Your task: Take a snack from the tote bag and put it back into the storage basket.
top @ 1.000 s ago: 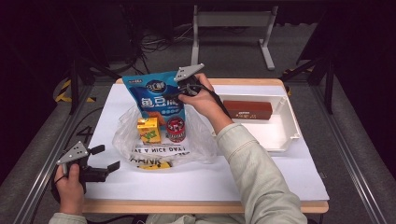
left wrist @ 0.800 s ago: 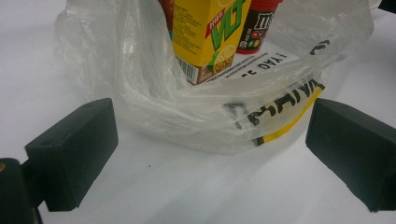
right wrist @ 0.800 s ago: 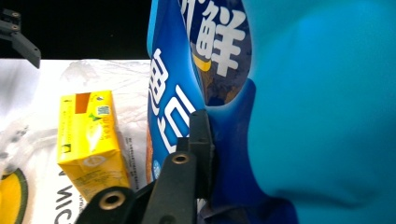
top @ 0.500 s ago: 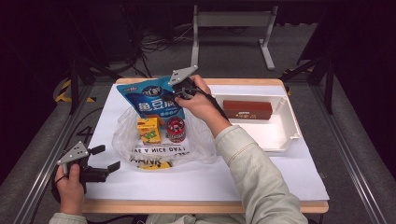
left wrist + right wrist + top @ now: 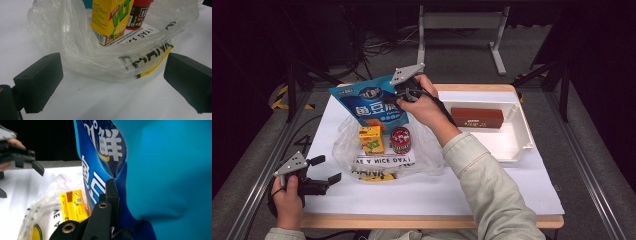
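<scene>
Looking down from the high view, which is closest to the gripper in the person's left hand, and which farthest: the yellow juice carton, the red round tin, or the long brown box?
From the left gripper:
1. Yellow juice carton, in the clear plastic bag, on its left side.
2. Red round tin, just right of the carton.
3. Long brown box, in the white tray at far right.

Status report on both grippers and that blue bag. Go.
Right gripper shut on blue snack bag, held above the clear plastic bag. Left gripper open, idle beside it. Yellow carton and red can stand inside.
</scene>
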Tool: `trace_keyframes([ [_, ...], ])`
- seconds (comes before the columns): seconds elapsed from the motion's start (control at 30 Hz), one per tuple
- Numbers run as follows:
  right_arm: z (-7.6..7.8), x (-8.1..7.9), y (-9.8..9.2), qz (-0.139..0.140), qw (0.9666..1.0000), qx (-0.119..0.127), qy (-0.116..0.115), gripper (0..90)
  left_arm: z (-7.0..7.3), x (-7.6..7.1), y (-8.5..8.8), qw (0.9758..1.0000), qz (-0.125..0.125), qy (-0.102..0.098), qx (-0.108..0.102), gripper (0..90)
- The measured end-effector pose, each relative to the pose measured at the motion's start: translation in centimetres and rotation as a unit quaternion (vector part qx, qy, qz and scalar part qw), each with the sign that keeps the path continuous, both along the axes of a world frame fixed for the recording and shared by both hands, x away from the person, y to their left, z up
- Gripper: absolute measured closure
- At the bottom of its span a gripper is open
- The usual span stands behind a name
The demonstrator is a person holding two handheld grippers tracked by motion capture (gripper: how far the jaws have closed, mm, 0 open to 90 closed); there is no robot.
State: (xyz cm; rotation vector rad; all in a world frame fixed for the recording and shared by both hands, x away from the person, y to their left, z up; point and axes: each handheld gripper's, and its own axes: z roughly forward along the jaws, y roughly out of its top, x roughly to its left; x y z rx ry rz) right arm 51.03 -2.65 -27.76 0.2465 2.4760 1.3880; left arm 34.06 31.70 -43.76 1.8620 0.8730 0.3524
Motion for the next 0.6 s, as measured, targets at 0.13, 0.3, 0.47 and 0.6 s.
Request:
trace_keyframes([
  [0.13,1.3,-0.3,-0.1,0.0,0.9999,0.013,-0.004,90.0,0.0,0.1,0.0,1.0,-0.002,-0.001,0.001,2.9],
  [0.3,2.4,-0.5,-0.3,0.001,0.9997,0.022,-0.006,90.0,0.0,0.1,0.0,1.0,-0.001,-0.002,-0.001,2.9],
  [0.47,3.7,-0.9,-0.5,0.004,0.9993,0.035,-0.009,90.0,0.0,0.1,-0.1,1.0,-0.003,-0.001,-0.002,2.9],
  [0.6,4.3,-1.1,-0.8,0.002,0.9991,0.041,-0.012,90.0,0.0,0.2,-0.1,1.0,-0.002,-0.001,-0.002,2.9],
])
